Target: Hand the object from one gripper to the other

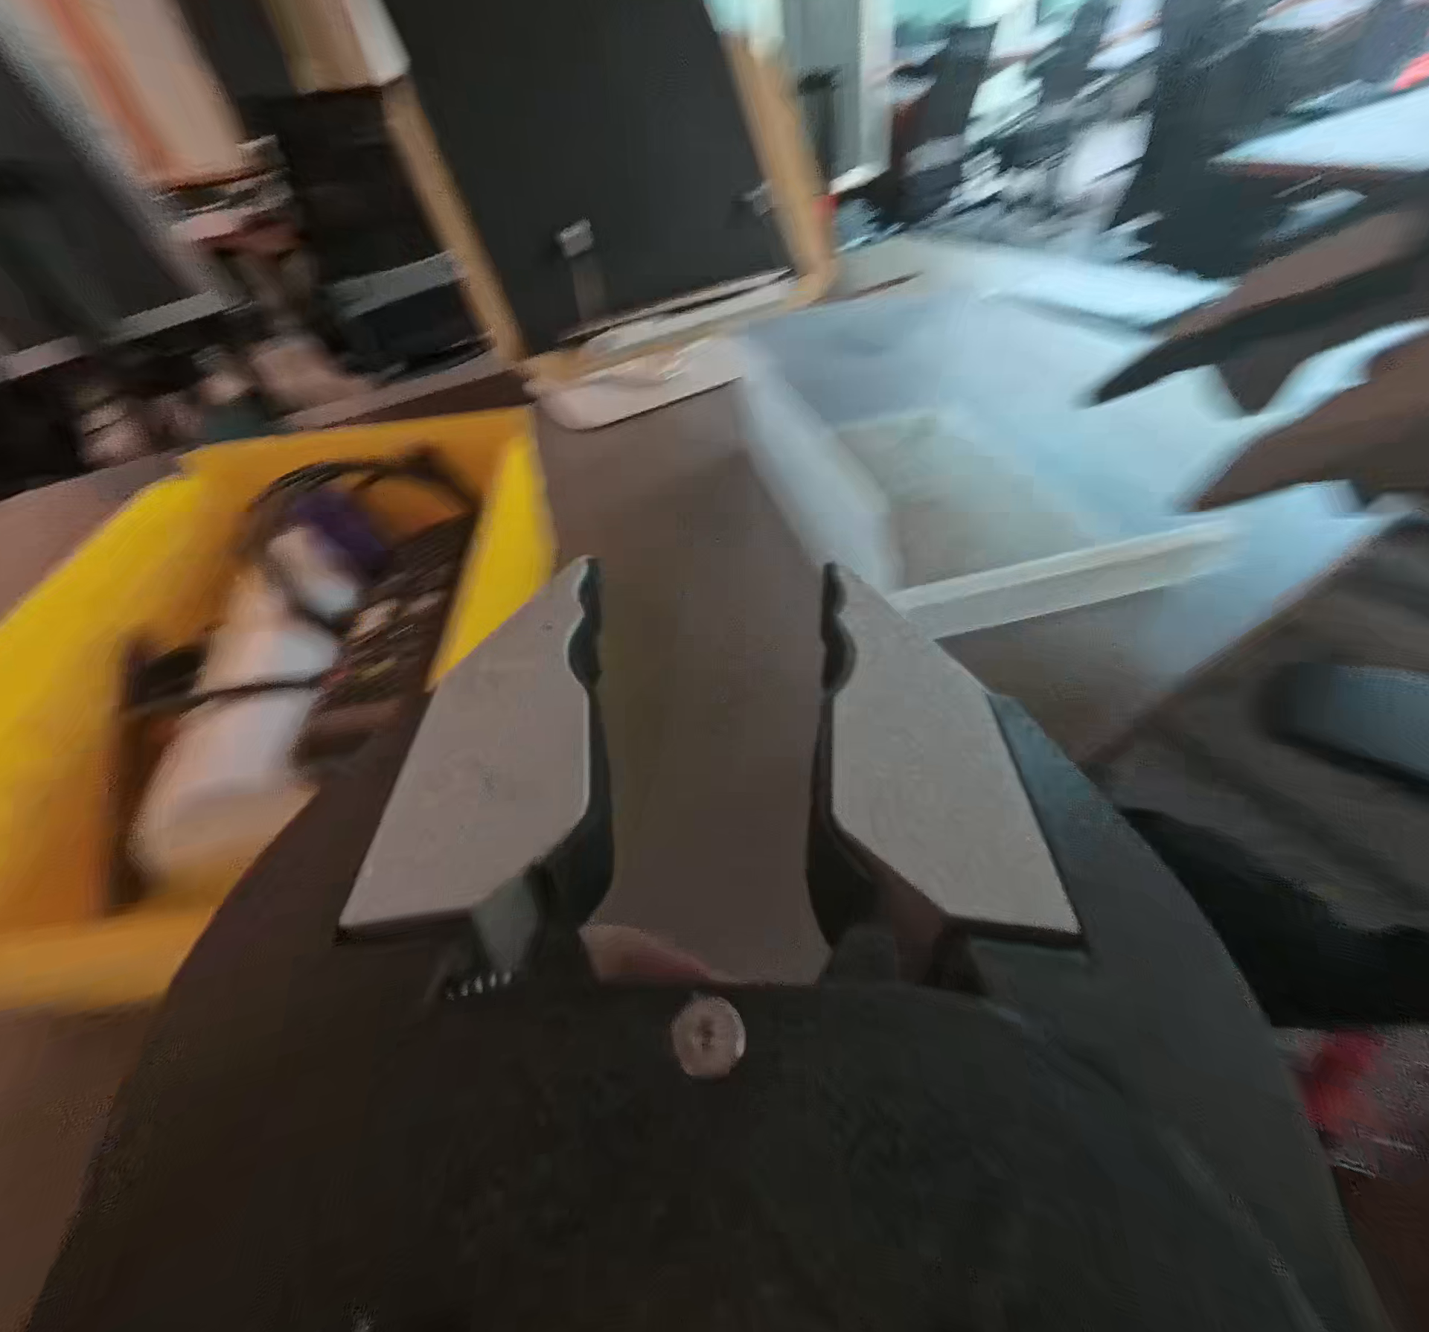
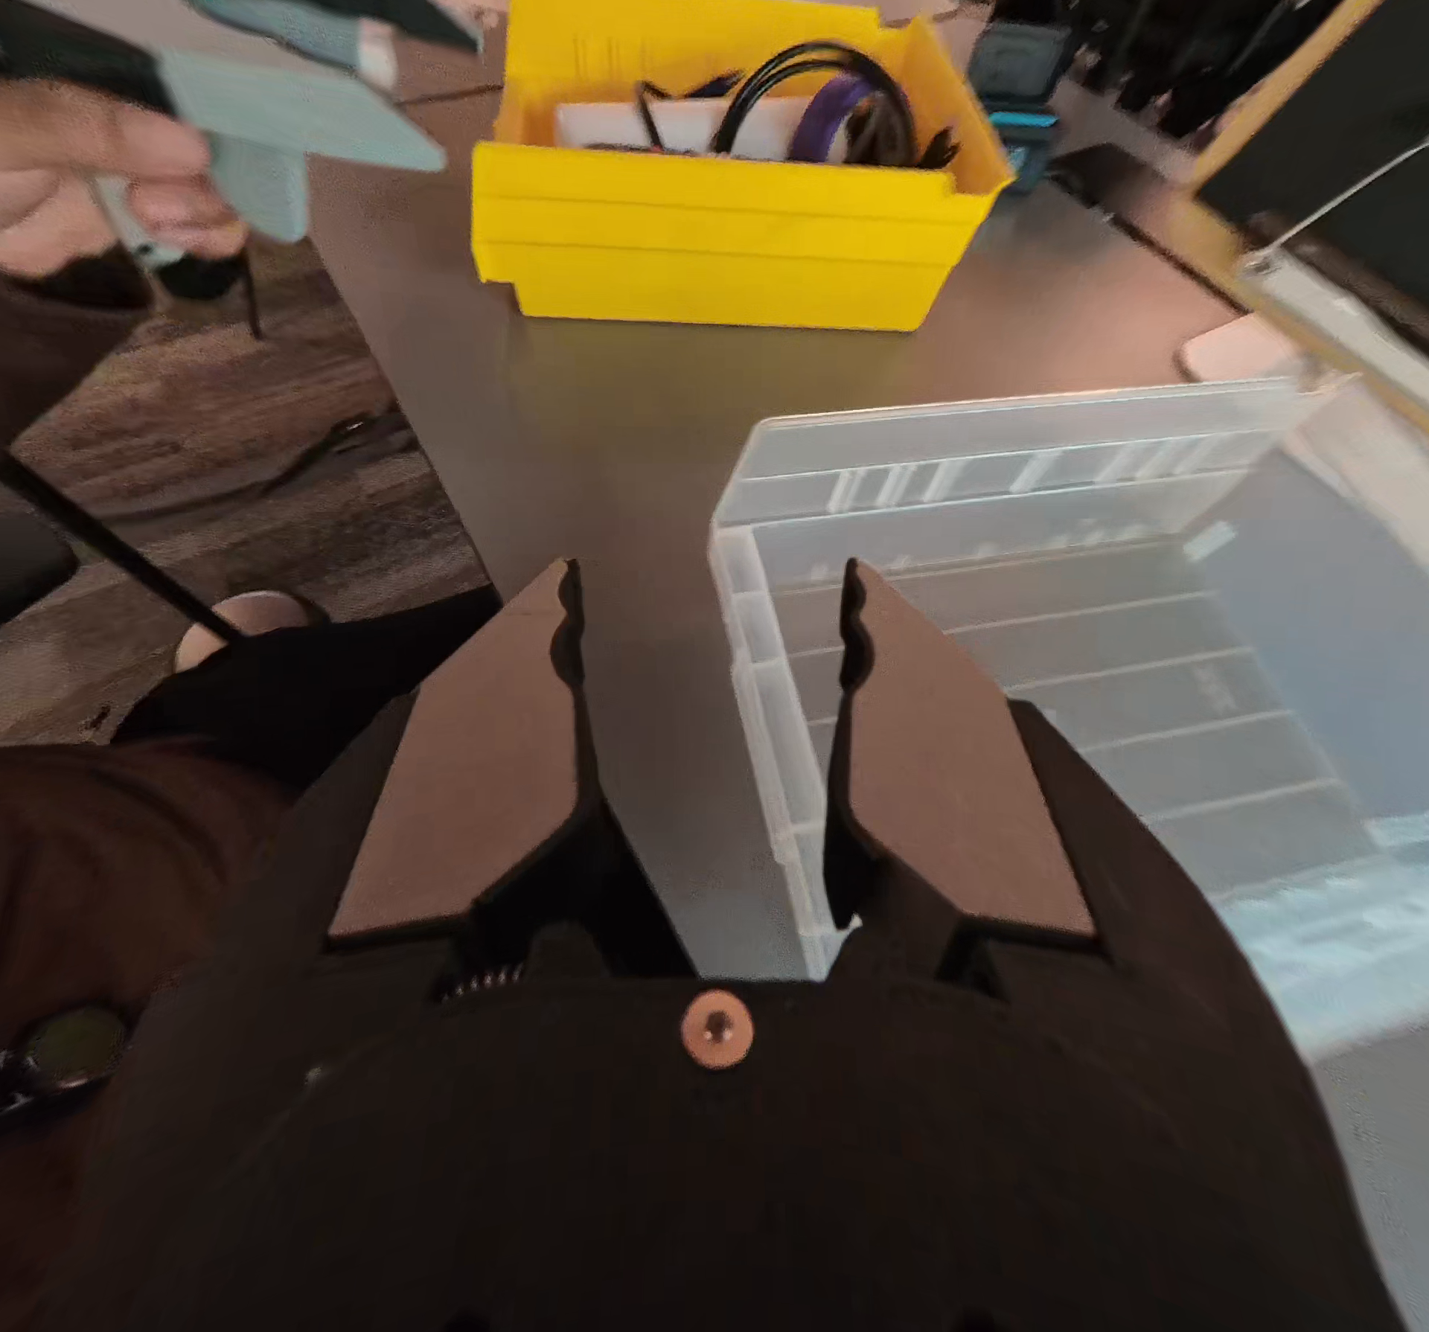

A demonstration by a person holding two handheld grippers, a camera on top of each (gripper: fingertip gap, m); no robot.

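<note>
Cables (image 2: 812, 104) in yellow bin (image 2: 719, 243), seemingly beyond both parted tools

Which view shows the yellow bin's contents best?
Right wrist view: the yellow bin sits sharp and whole, with black and purple cables and a white item inside. Left wrist view shows the same bin motion-blurred, cut by the frame edge.

Left gripper (image 1: 711, 599) over the brown desk (image 1: 665, 491), jaws parted, nothing between them, only bare desk in the gap. Yellow bin (image 1: 93, 645) at nine o'clock, holding a blurred tangle of black cables (image 1: 348, 479) and white and purple items. Clear plastic organizer box (image 1: 889, 460) at two o'clock. Whole frame smeared; background details unreadable.
</note>
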